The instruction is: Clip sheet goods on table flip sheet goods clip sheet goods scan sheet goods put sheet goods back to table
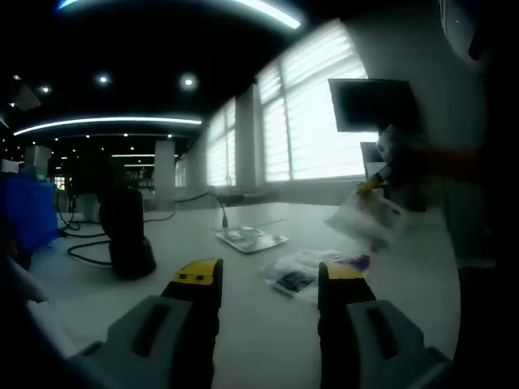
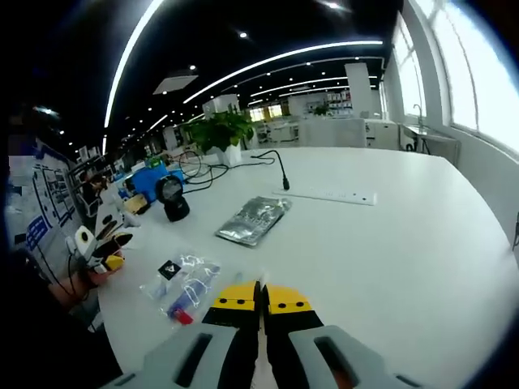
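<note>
In the left gripper view my left gripper (image 1: 269,275) stands open above the white table (image 1: 195,243), nothing between its yellow-tipped jaws. My right gripper (image 1: 375,185) comes in from the right, blurred, and holds a clear sheet packet (image 1: 369,217) up above the table. In the right gripper view the right gripper (image 2: 260,297) is shut, with the packet's thin pale edge (image 2: 261,281) showing at the tips. A silvery flat packet (image 1: 251,239) (image 2: 253,219) and a clear bag of small items (image 1: 302,274) (image 2: 182,285) lie on the table.
A black scanner-like stand (image 1: 126,235) (image 2: 173,199) with a cable sits on the table. A white power strip (image 2: 328,194), a blue box (image 2: 150,181) and a plant (image 2: 223,130) stand further back. A hand with a yellow-tipped tool (image 2: 101,255) is at the left edge.
</note>
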Tool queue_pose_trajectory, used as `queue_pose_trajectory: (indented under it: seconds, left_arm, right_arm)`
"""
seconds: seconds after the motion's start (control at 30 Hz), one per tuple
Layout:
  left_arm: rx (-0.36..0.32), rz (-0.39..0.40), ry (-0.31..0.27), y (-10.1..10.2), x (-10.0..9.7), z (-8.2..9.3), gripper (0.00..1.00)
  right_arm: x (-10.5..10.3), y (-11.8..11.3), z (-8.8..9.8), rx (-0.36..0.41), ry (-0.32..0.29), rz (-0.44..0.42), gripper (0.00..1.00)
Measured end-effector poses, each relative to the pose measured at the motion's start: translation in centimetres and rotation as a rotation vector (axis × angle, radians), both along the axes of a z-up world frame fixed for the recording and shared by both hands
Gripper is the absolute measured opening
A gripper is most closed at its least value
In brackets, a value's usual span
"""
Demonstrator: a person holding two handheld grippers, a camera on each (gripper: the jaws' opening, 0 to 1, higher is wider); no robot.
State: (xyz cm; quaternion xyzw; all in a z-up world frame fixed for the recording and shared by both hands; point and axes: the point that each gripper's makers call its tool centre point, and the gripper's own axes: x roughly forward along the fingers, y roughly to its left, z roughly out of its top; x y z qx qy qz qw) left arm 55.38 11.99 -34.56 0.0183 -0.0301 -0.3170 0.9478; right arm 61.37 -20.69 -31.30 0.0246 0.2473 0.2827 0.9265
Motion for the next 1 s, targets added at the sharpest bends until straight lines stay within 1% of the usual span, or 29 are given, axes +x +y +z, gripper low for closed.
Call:
queue_pose_trajectory:
  seconds: [0.2, 0.3, 0.43, 0.63, 0.77, 0.9, 1.0]
  left_arm:
    - [-0.003, 0.000, -0.002, 0.0, 0.0, 0.1, 0.39]
    - [-0.005, -0.002, -0.003, 0.1, 0.0, 0.1, 0.39]
    - [-0.008, -0.004, -0.005, 0.2, 0.0, 0.1, 0.39]
    - [-0.011, -0.004, -0.009, 0.2, 0.0, 0.2, 0.39]
    - [-0.010, -0.007, -0.009, 0.1, -0.1, 0.3, 0.39]
    - [-0.007, -0.009, -0.010, 0.0, -0.1, 0.3, 0.39]
    - [-0.011, -0.006, -0.012, 0.1, -0.1, 0.4, 0.39]
  right_arm:
    - [-0.1, 0.4, 1.8, 0.039, -0.033, 0.001, 0.00]
    - [-0.1, 0.6, 2.2, 0.070, -0.021, -0.004, 0.00]
    - [-0.4, 0.8, 2.7, 0.085, -0.011, -0.005, 0.00]
    - [-0.6, 1.3, 4.1, 0.118, -0.032, 0.002, 0.00]
    - [-0.3, 1.5, 5.0, 0.155, -0.041, -0.003, 0.00]
    - [0.0, 1.7, 5.7, 0.160, -0.066, -0.012, 0.00]
    - [0.2, 1.9, 6.2, 0.182, -0.081, -0.020, 0.00]
